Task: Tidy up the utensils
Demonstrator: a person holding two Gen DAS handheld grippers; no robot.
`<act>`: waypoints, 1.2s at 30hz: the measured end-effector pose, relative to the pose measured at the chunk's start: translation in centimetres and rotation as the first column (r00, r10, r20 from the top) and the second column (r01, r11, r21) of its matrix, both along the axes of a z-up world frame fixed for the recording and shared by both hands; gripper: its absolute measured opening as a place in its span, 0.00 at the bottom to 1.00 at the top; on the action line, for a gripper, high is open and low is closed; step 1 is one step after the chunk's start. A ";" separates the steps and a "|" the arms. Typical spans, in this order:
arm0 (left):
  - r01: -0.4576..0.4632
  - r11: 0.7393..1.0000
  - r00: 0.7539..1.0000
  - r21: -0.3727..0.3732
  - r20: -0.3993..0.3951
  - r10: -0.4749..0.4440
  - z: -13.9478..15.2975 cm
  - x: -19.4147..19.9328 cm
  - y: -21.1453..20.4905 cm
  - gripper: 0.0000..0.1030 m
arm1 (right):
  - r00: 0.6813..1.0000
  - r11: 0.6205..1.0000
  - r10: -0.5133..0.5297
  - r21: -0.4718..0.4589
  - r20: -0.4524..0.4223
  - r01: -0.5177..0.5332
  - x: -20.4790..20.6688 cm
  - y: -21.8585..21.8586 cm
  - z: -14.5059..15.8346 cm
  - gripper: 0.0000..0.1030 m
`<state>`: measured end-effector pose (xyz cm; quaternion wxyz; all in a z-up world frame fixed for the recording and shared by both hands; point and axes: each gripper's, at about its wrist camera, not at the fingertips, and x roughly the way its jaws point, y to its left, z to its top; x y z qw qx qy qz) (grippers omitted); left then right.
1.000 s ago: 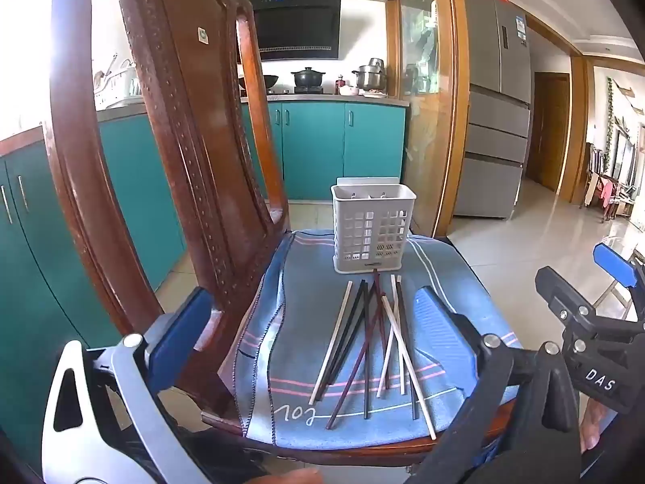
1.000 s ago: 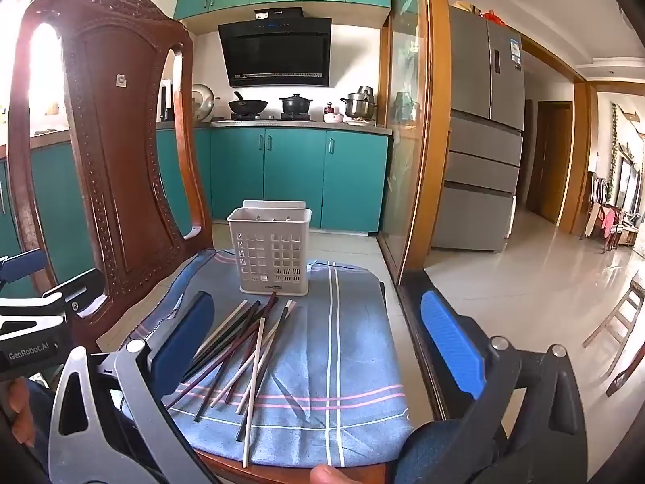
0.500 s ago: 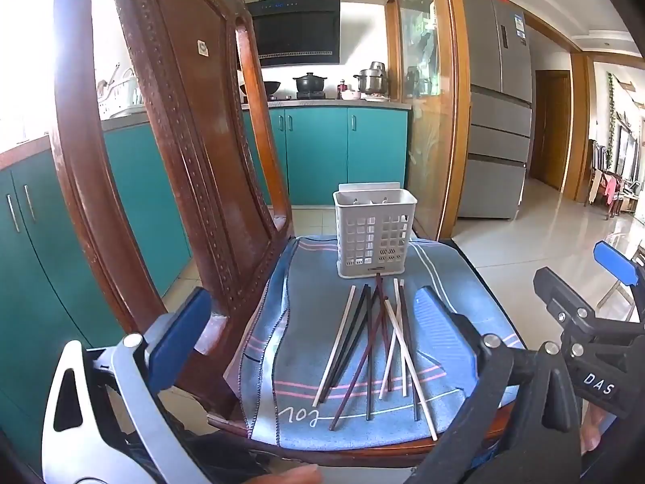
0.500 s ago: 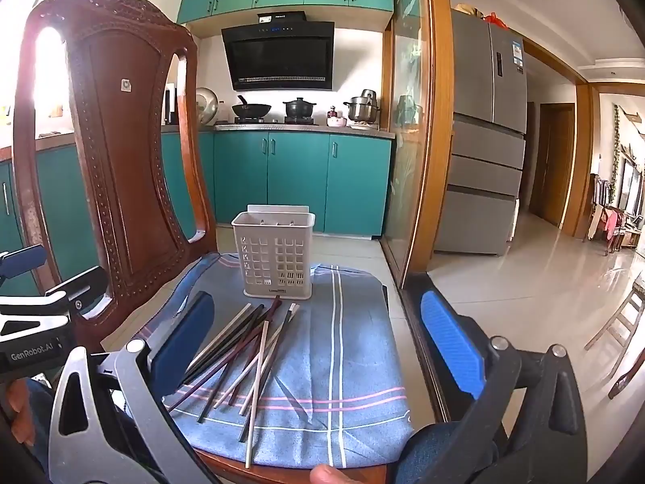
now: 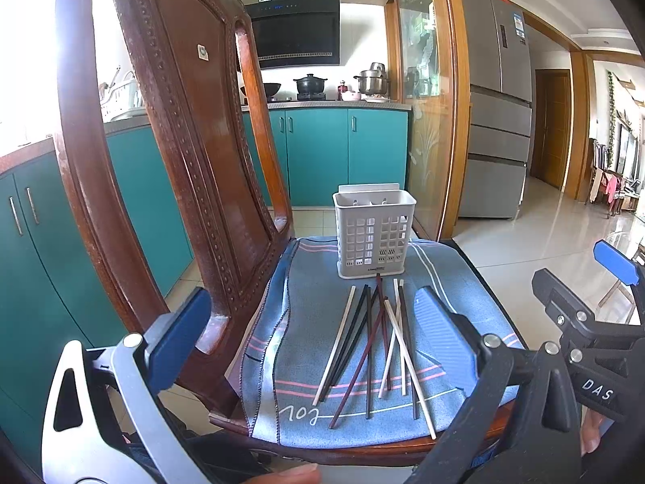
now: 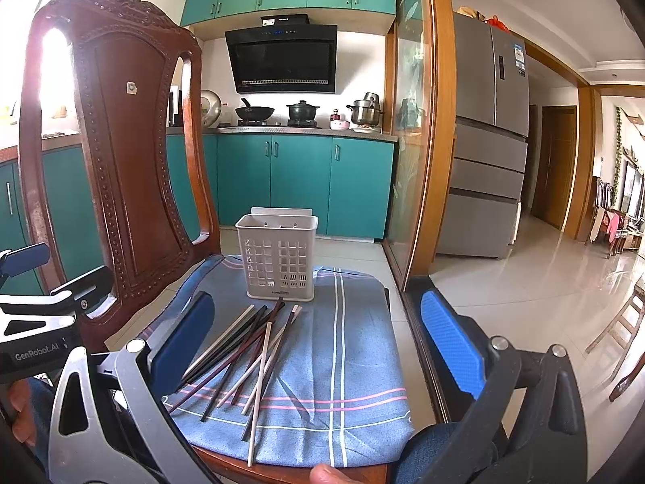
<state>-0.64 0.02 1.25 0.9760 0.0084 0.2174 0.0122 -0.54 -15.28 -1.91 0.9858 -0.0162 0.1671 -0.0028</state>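
Several loose chopsticks (image 5: 375, 347), white, black and dark red, lie fanned on a blue cloth (image 5: 306, 322) over a chair seat. They also show in the right wrist view (image 6: 246, 359). A white perforated utensil holder (image 5: 374, 234) stands upright behind them; it also shows in the right wrist view (image 6: 278, 258). My left gripper (image 5: 314, 330) is open and empty, near the seat's front left. My right gripper (image 6: 318, 334) is open and empty, near the seat's front right.
The carved wooden chair back (image 5: 177, 169) rises at the left of the seat (image 6: 109, 161). Teal kitchen cabinets (image 6: 302, 185), a stove with pots and a grey fridge (image 6: 487, 153) stand behind. Tiled floor lies to the right.
Both grippers have moved slightly, so the view of the chair, holder and chopsticks has shifted a little. The chopsticks and holder have not moved. Both grippers stay open.
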 end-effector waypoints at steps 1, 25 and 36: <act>0.000 1.000 1.000 0.000 0.000 0.000 0.0 0.0 0.0 0.97 | 1.000 1.000 0.000 0.001 0.001 0.000 0.0 0.0 0.0 0.97; -0.005 1.000 1.000 0.007 0.003 0.005 0.0 -0.4 0.2 0.97 | 1.000 1.000 0.001 0.004 0.019 -0.001 -0.6 0.2 0.6 0.97; -0.006 1.000 1.000 0.008 0.002 0.006 0.0 -0.4 0.3 0.97 | 1.000 1.000 0.005 0.007 0.017 -0.005 -0.7 0.2 0.5 0.97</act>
